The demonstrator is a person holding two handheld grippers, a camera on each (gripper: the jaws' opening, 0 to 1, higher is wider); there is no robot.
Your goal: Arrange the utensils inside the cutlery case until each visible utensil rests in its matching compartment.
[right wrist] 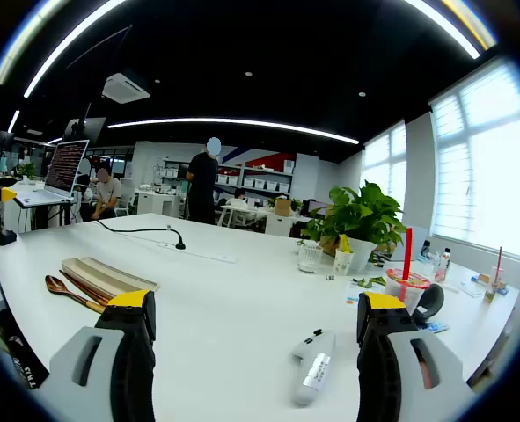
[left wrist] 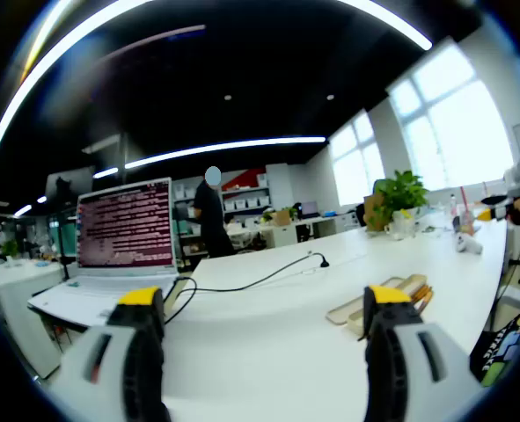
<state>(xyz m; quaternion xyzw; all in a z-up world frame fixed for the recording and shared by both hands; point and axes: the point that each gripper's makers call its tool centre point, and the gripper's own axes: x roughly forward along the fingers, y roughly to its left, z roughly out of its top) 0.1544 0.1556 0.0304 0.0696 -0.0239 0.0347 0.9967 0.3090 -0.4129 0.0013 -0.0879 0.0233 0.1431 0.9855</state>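
Both grippers' jaws wide apart, level above white table (right wrist: 242, 299), cutlery case (right wrist: 110, 274) ahead.

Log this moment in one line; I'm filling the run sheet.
left gripper open | right gripper open | cutlery case on table | wooden spoon beside it
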